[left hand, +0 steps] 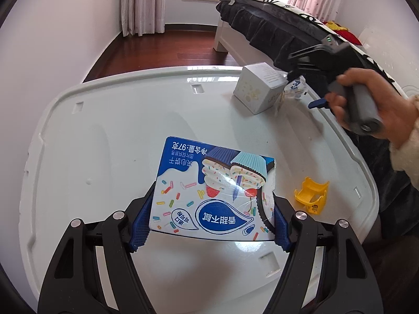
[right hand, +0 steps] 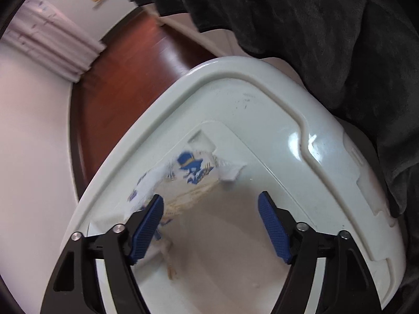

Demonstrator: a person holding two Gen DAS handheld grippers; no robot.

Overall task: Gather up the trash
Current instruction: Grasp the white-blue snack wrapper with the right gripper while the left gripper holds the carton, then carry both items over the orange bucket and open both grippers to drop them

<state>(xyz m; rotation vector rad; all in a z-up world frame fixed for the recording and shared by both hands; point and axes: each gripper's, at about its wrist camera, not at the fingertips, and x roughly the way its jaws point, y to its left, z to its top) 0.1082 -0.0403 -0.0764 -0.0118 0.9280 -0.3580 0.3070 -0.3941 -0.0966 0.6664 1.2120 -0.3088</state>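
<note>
My left gripper (left hand: 212,217) is shut on a blue and white cookie box (left hand: 212,185), its blue pads (left hand: 140,225) pressed against both sides, just above the white plastic table (left hand: 117,136). My right gripper (right hand: 210,225) is open over a torn clear wrapper with blue print (right hand: 193,170) at the table's far corner; the wrapper lies between and ahead of the fingers. In the left wrist view the right gripper (left hand: 290,74) hovers by the same wrapper (left hand: 296,85), held by a hand.
A white cube box (left hand: 258,87) stands at the table's far right. A small yellow plastic piece (left hand: 311,195) lies near the right edge. A bed with a dark cover (left hand: 275,26) is beyond the table, above a wooden floor (left hand: 162,49).
</note>
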